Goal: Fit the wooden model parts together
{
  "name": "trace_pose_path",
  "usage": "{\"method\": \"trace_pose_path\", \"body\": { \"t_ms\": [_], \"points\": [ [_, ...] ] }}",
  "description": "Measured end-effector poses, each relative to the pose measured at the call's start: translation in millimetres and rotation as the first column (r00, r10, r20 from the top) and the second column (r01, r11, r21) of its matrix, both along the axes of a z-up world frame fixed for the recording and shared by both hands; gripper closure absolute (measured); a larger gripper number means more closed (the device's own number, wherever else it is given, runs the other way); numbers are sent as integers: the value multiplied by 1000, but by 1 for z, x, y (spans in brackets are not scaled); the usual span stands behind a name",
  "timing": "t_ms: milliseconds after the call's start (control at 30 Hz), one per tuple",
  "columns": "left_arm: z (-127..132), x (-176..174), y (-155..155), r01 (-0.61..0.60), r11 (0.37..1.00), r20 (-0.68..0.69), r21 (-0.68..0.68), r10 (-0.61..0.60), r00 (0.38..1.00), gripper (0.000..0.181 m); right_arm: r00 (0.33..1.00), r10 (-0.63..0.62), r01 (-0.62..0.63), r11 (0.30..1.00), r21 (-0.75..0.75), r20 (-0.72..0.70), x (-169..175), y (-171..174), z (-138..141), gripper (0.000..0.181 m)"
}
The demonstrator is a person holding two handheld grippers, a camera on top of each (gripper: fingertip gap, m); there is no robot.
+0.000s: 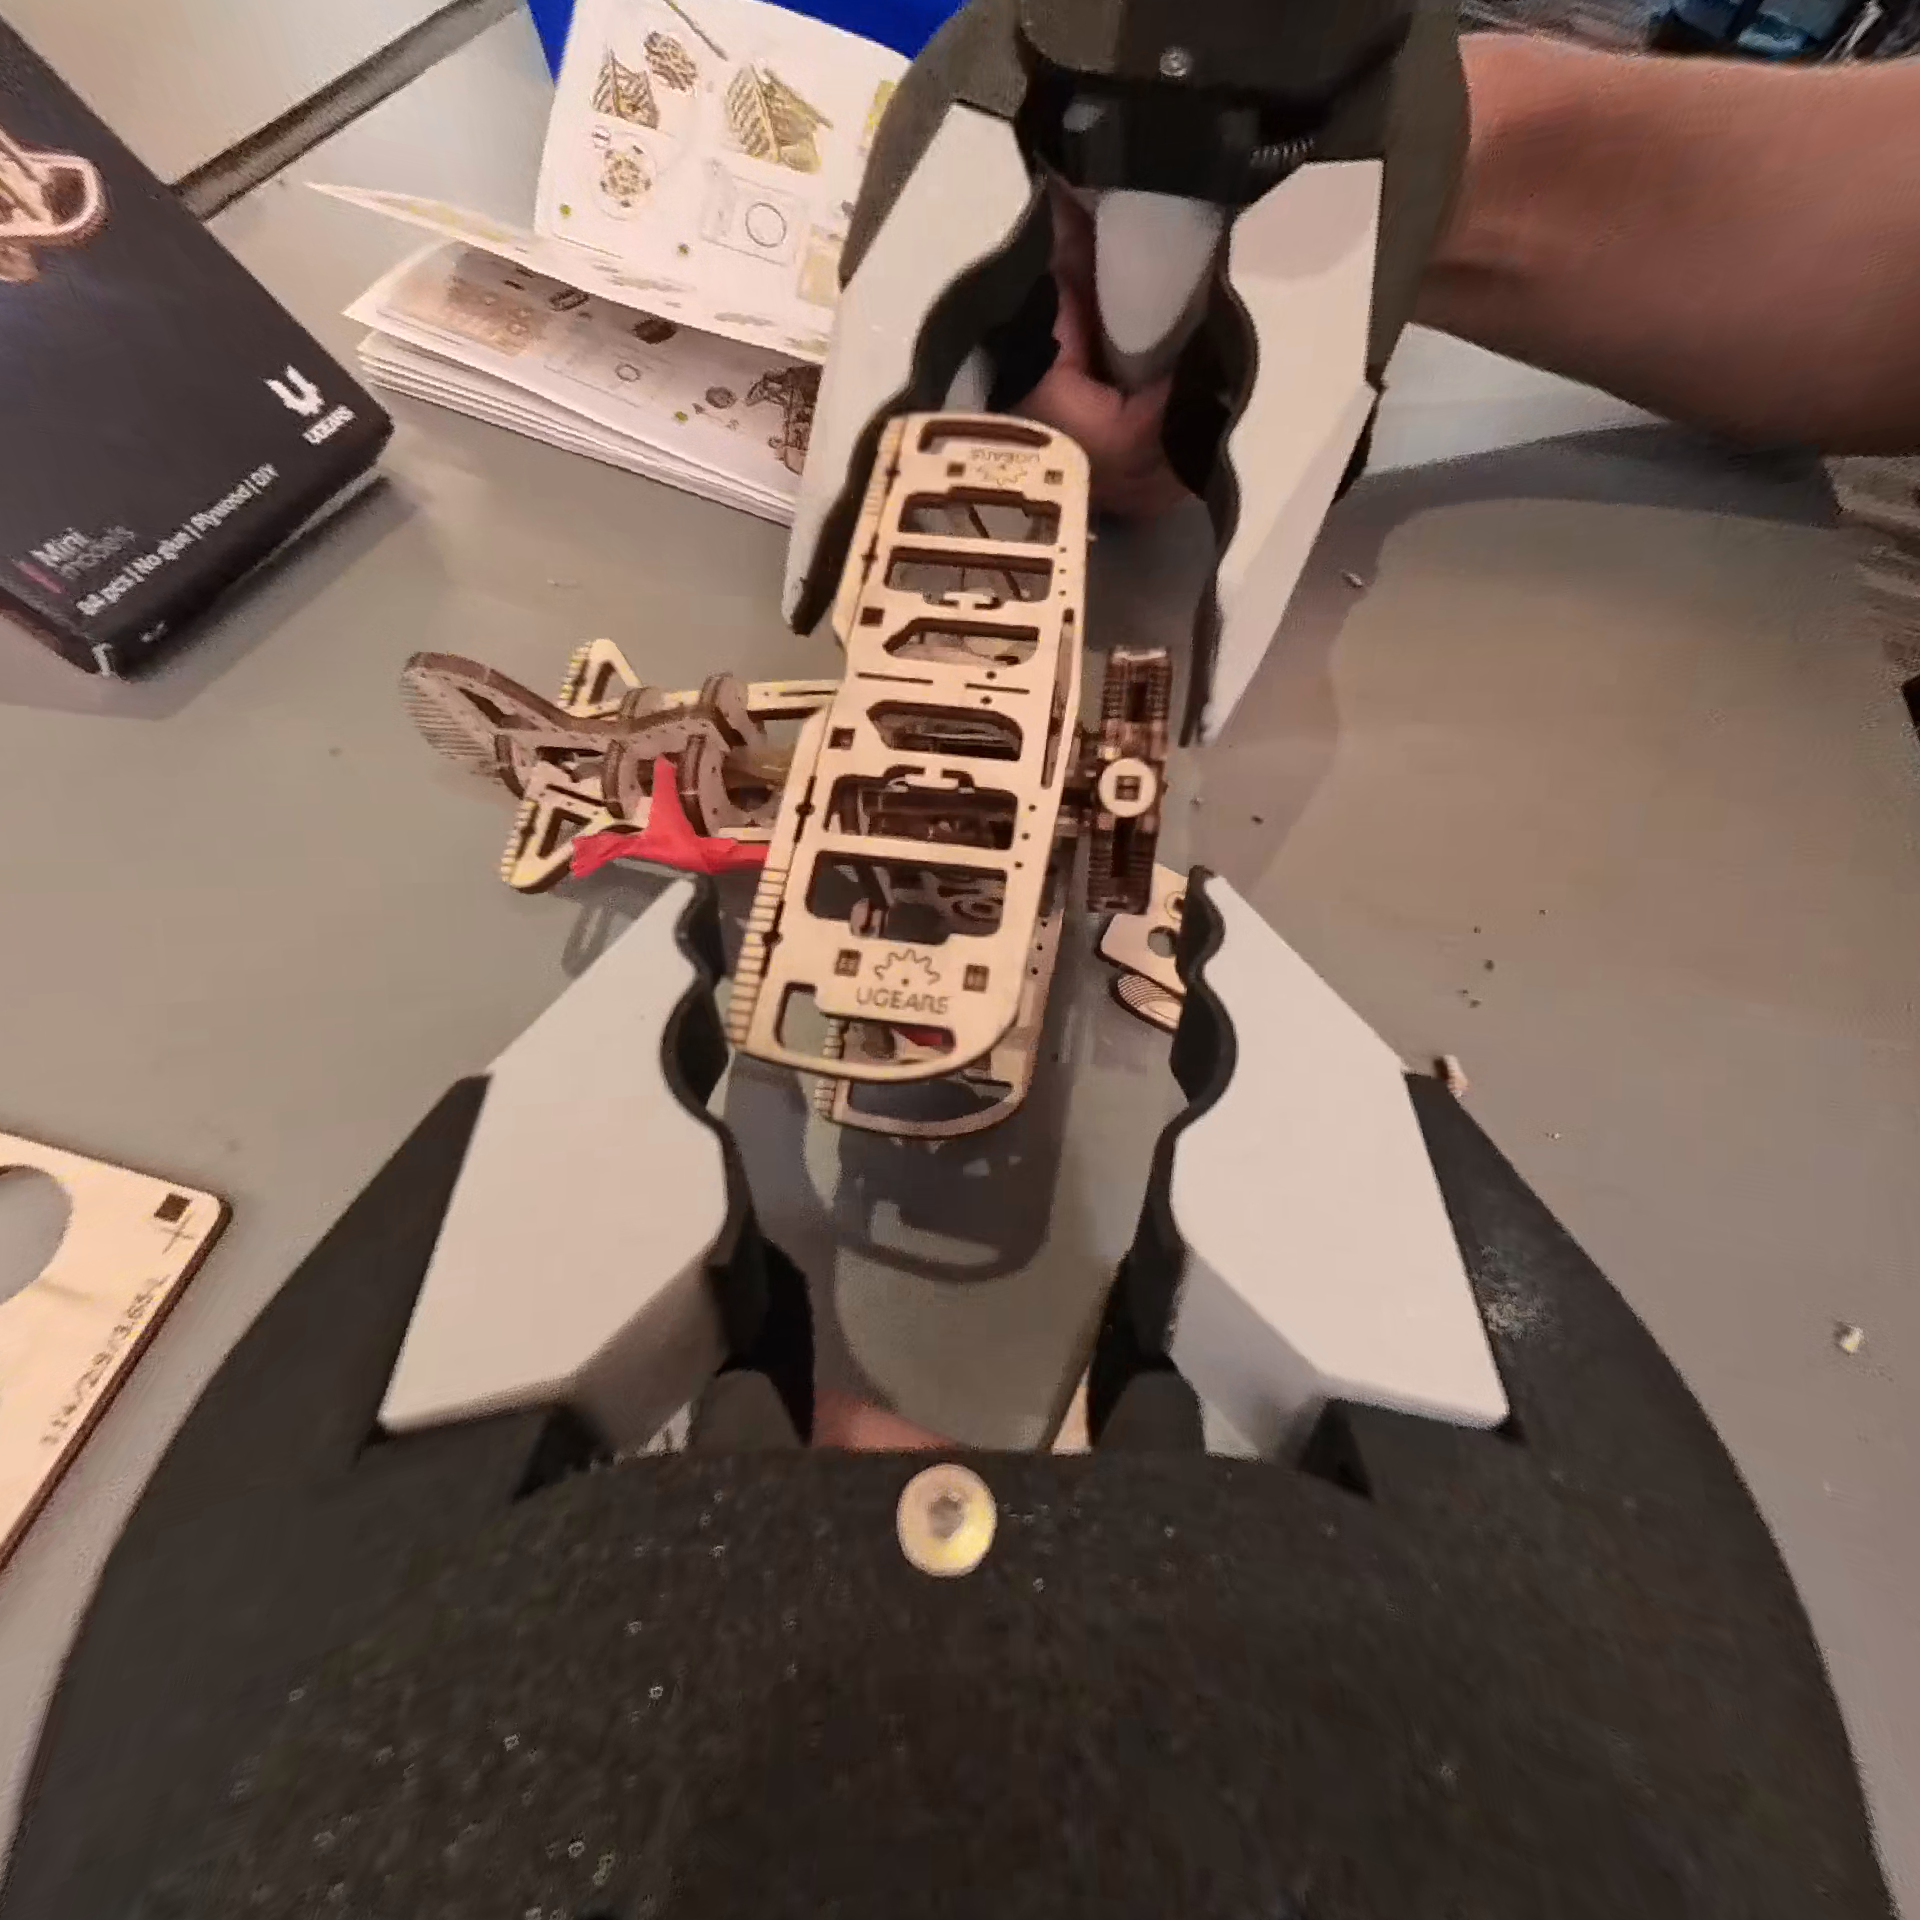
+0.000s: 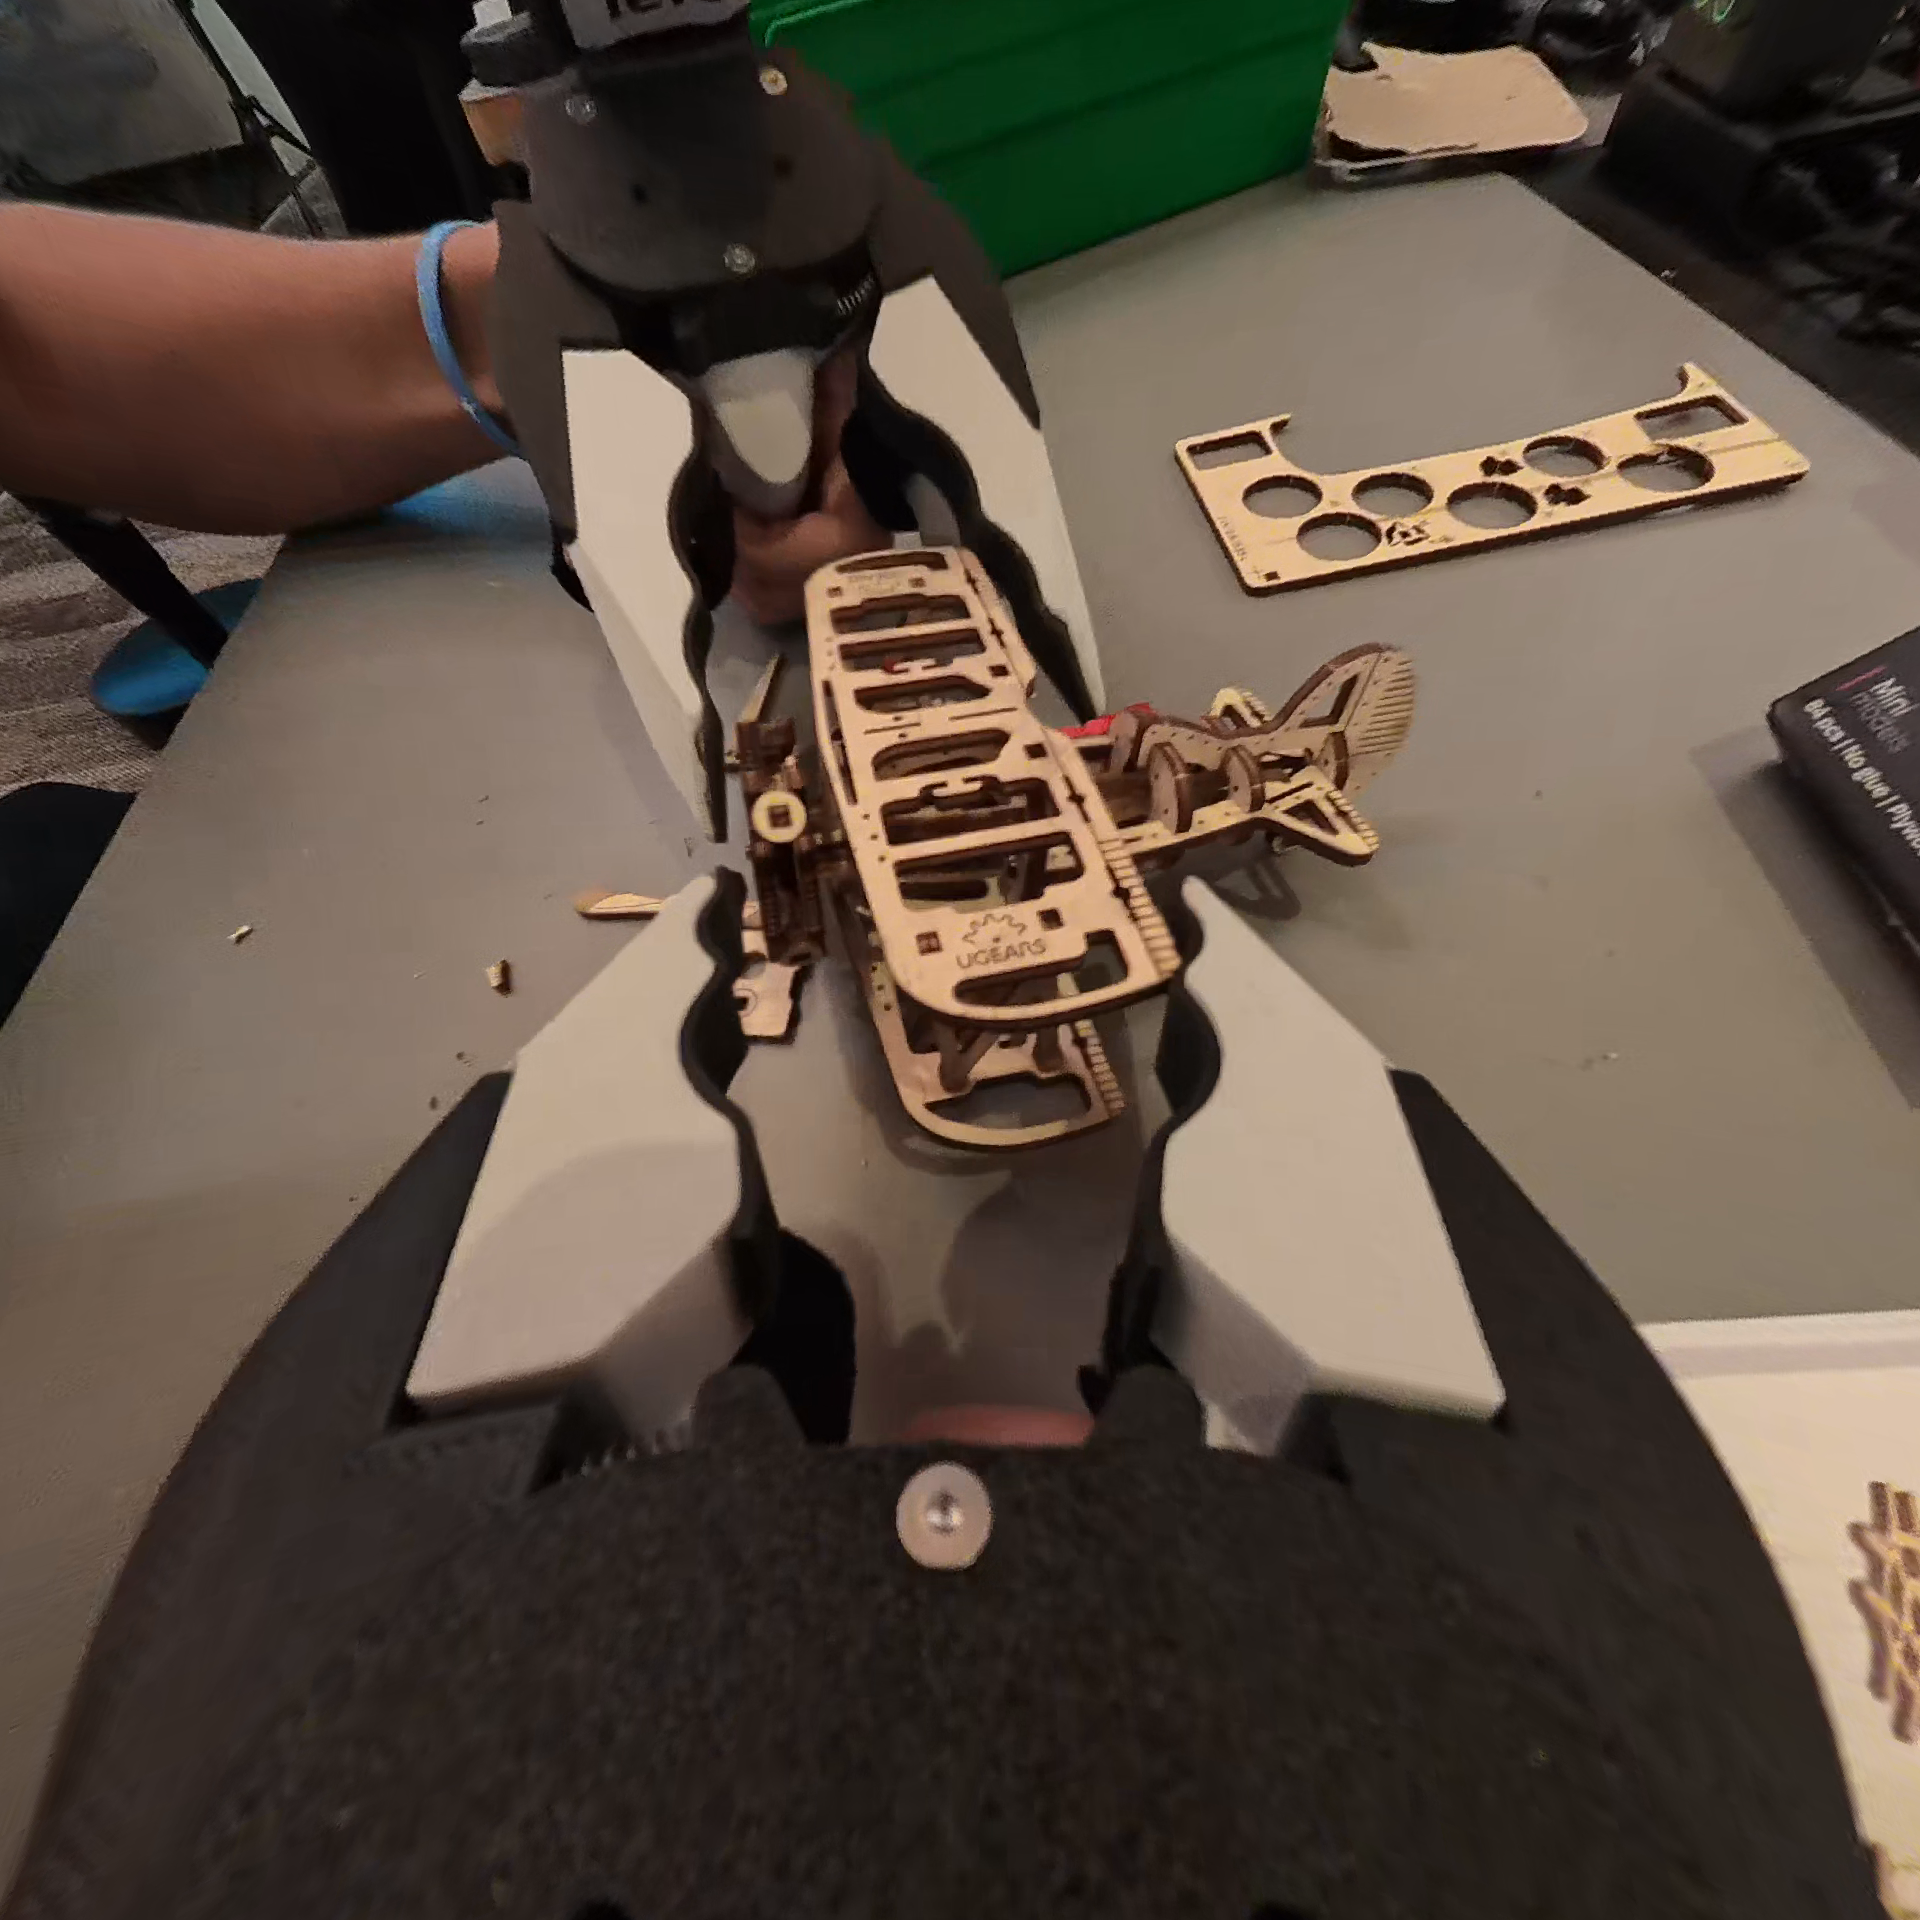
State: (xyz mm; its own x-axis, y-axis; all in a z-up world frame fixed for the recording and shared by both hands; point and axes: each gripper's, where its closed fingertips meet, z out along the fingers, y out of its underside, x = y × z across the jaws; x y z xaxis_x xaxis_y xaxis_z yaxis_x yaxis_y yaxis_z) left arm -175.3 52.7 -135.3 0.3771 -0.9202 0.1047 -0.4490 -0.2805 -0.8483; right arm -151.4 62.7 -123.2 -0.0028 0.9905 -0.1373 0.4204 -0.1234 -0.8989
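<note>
The wooden biplane model (image 1: 914, 769) sits at the centre of the left wrist view, standing on the grey desk (image 1: 1558, 831). Its slotted upper wing runs from the frame's centre upward, the tail (image 1: 468, 717) points left, and a strip of red tape (image 1: 665, 847) shows at the fuselage behind the wing. The propeller nose (image 1: 1127, 784) faces right.

The left claw (image 1: 940, 914) fills the lower half of that view, its jaws spread wide to either side of the wing's near end; whether they touch the wood cannot be told. The right claw (image 1: 1003, 665) comes down from the top of the frame, also spread open, its fingers straddling the wing's far end.

In the right wrist view the model (image 2: 987, 831) again lies mid-frame, tail to the right, with the right claw (image 2: 951, 914) open around the near wing tip and the left claw (image 2: 904, 748) open over the far tip. A forearm with a blue wristband (image 2: 442, 332) enters from the left.

Farther out, a punched-out plywood sheet (image 2: 1486, 488) lies at the upper right of this view and a green bin (image 2: 1039, 114) at the top. In the left wrist view a black box (image 1: 156, 395) lies at the upper left, with an open instruction booklet (image 1: 623, 301) beside it.
</note>
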Motion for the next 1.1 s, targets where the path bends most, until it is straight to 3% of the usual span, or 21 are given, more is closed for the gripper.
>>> {"method": "trace_pose_path", "body": {
  "t_ms": [333, 433, 767, 1100],
  "points": [
    [2, 1, 5, -17, 999, 0, 36, 17, 1000, 103, 999, 29, -29, 999, -24, 25, -2, 2, -4, 104],
    [1, 1, 5, -13, 999, -6, 34, 13, 1000, 105, 994, 82, -77, 995, -56, 79, -4, -3, -13, 97],
    [0, 0, 6, -18, 999, -6, 28, 19, 1000, 105, 992, 126, -122, 986, -114, 27, -3, -8, -5, 124],
    [0, 0, 3, -27, 1000, 1, 0, 27, 1000, 106, 989, 146, -140, 978, -156, 30, -2, -10, -6, 127]
  ]
}}
